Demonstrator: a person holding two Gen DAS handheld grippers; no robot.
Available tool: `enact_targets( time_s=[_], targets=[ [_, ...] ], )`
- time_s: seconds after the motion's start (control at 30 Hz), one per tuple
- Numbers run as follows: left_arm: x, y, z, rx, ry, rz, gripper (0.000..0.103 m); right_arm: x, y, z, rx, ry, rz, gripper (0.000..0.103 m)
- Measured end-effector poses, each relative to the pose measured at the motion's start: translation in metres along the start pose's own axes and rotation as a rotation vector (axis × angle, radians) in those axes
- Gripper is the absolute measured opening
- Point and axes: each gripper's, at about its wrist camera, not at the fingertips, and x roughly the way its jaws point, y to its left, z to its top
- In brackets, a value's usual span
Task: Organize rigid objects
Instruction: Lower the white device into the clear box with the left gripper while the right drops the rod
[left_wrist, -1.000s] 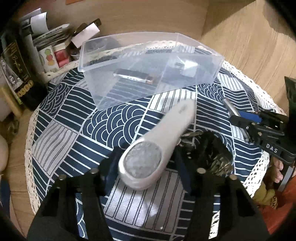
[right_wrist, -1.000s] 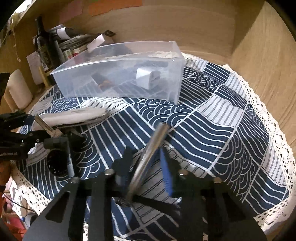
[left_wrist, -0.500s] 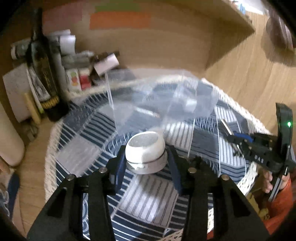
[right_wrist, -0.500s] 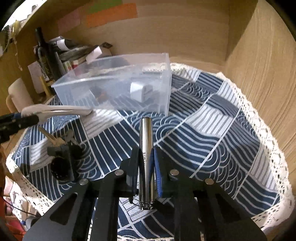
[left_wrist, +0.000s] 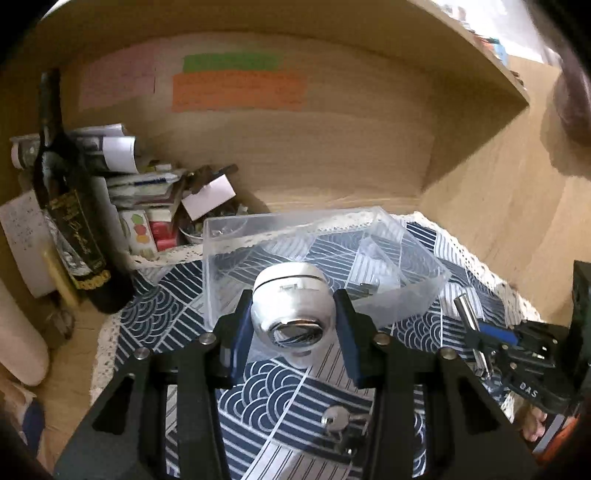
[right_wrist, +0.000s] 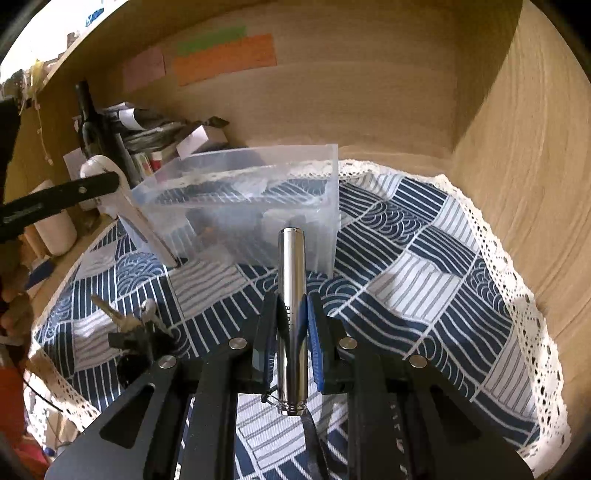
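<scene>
My left gripper (left_wrist: 293, 314) is shut on the round head of a white handheld device (left_wrist: 291, 306), lifted above the cloth just in front of the clear plastic bin (left_wrist: 413, 273). The device's long handle shows in the right wrist view (right_wrist: 140, 218), slanting down beside the bin's left corner. My right gripper (right_wrist: 291, 321) is shut on a silver metal cylinder (right_wrist: 291, 295), held lengthwise and pointing at the bin (right_wrist: 325, 206). It also shows in the left wrist view (left_wrist: 467, 310). The bin holds a few small items.
A bunch of keys (right_wrist: 136, 328) lies on the blue patterned cloth (right_wrist: 424, 280), front left; it also shows in the left wrist view (left_wrist: 338, 419). A dark wine bottle (left_wrist: 70, 221), papers and small boxes (left_wrist: 147, 206) crowd the back left. Wooden walls enclose back and right.
My left gripper lifted and tilted the white device up, closer to the bin. My right gripper raised the silver cylinder off the cloth and turned it to point at the bin.
</scene>
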Motion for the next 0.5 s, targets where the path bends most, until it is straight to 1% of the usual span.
enact_targets(
  time_s=[0.13,0.23,0.4,0.5],
  targets=[
    [0.012,0.002,-0.002,-0.003,0.016,0.008,0.042,-0.001,-0.004,0.009,0.0,-0.021,0.011,0.014],
    [0.01,0.003,-0.004,-0.015,0.007,0.012,0.041,-0.009,-0.007,0.022,0.006,-0.064,0.018,0.014],
    [-0.006,0.0,0.005,-0.002,-0.017,0.015,0.041,-0.02,-0.006,0.046,-0.034,-0.13,0.02,0.014],
    [-0.024,-0.001,0.016,0.006,-0.055,0.011,0.041,-0.019,0.0,0.061,-0.067,-0.15,0.02,0.014]
  ],
)
